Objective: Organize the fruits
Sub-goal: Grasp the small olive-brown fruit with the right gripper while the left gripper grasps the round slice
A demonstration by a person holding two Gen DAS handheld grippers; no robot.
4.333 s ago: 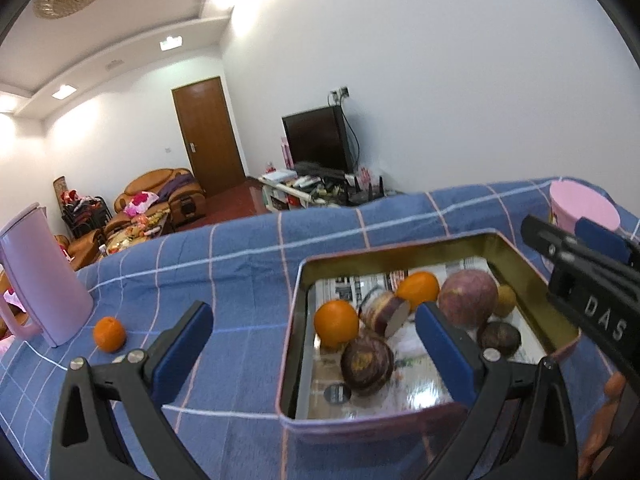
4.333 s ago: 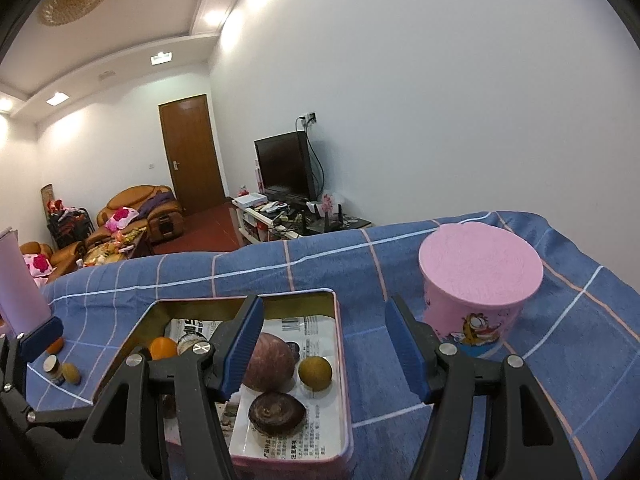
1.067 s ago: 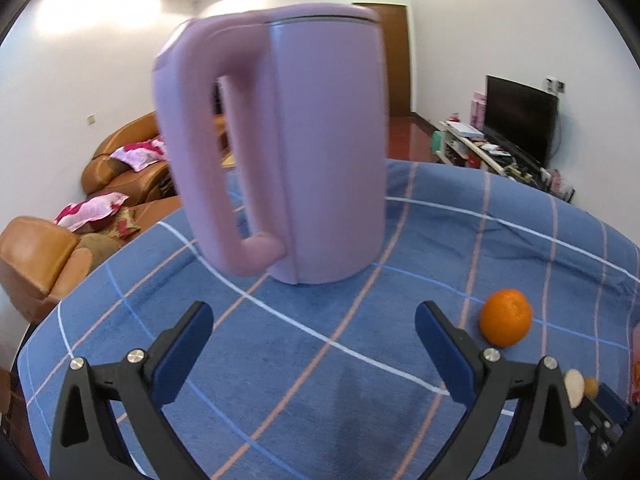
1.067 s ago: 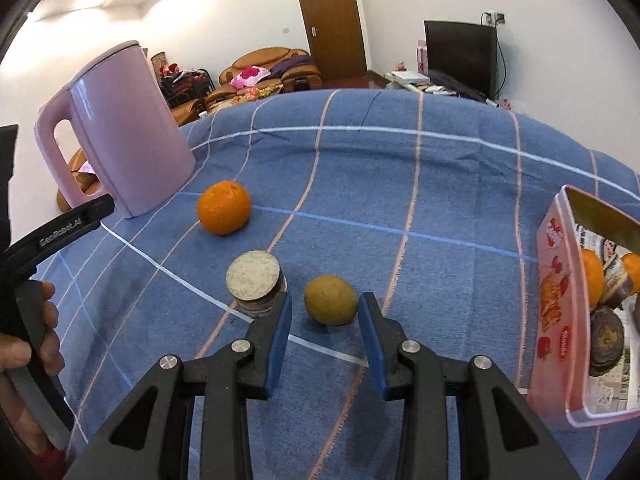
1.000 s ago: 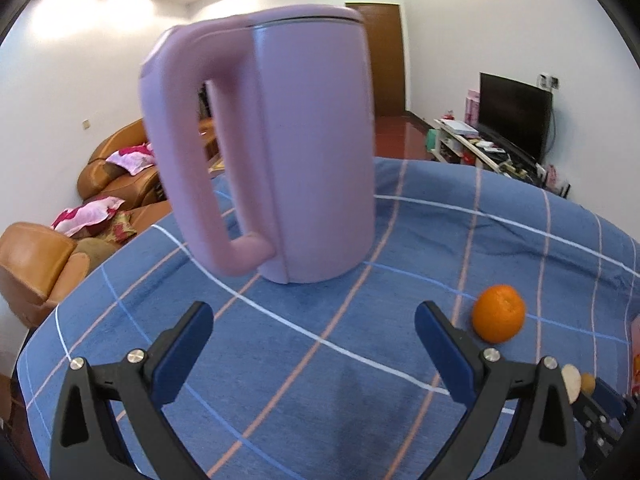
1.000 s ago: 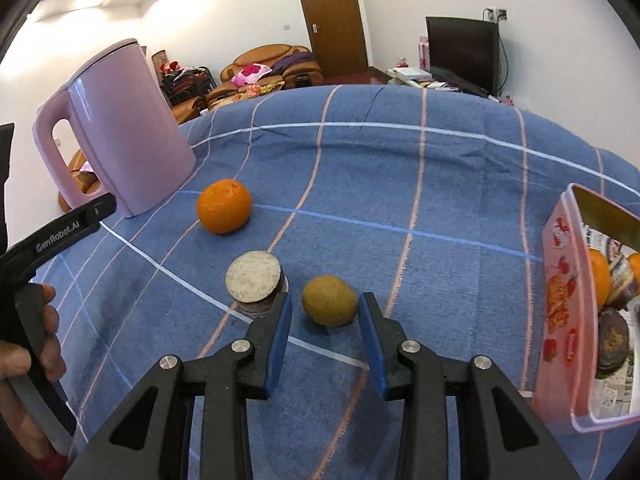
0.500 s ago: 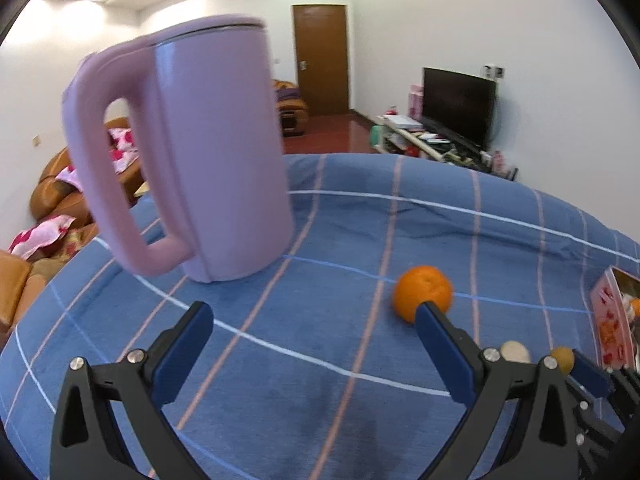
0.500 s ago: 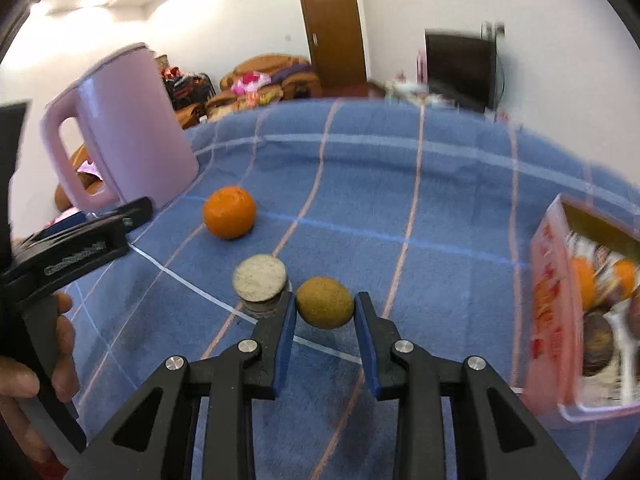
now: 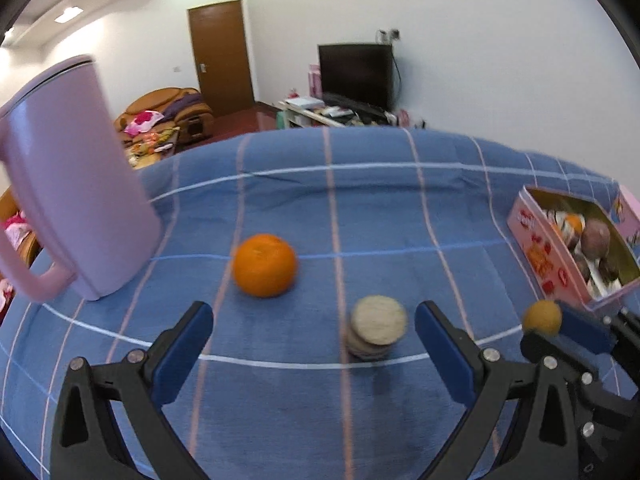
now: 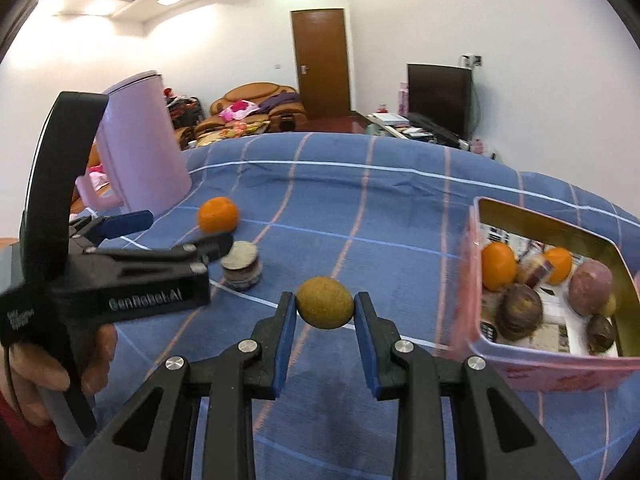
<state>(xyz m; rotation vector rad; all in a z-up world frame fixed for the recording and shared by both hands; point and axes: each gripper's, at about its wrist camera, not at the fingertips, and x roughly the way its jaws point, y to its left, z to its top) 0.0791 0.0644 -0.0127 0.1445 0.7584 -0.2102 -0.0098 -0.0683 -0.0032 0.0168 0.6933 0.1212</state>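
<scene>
My right gripper (image 10: 325, 312) is shut on a small brown-yellow round fruit (image 10: 325, 307), lifted above the blue checked cloth. In the left wrist view that fruit (image 9: 542, 317) shows at the right, between the right gripper's pads. My left gripper (image 9: 314, 336) is open and empty. Ahead of it lie an orange (image 9: 265, 265) and a cut fruit half (image 9: 378, 331) with a pale top face, near its right finger. The pink tin (image 10: 532, 364) at the right holds several fruits. In the right wrist view the orange (image 10: 218, 214) and fruit half (image 10: 241, 265) sit beyond the left gripper (image 10: 168, 236).
A tall pink kettle (image 9: 68, 188) stands at the left on the cloth-covered table (image 9: 360, 200). A person's hand (image 10: 52, 372) holds the left gripper's handle. Beyond the table are sofas, a door and a television.
My right gripper closed on the round fruit and lifted it toward the tin. The left gripper swung right, from the kettle to the orange and the fruit half.
</scene>
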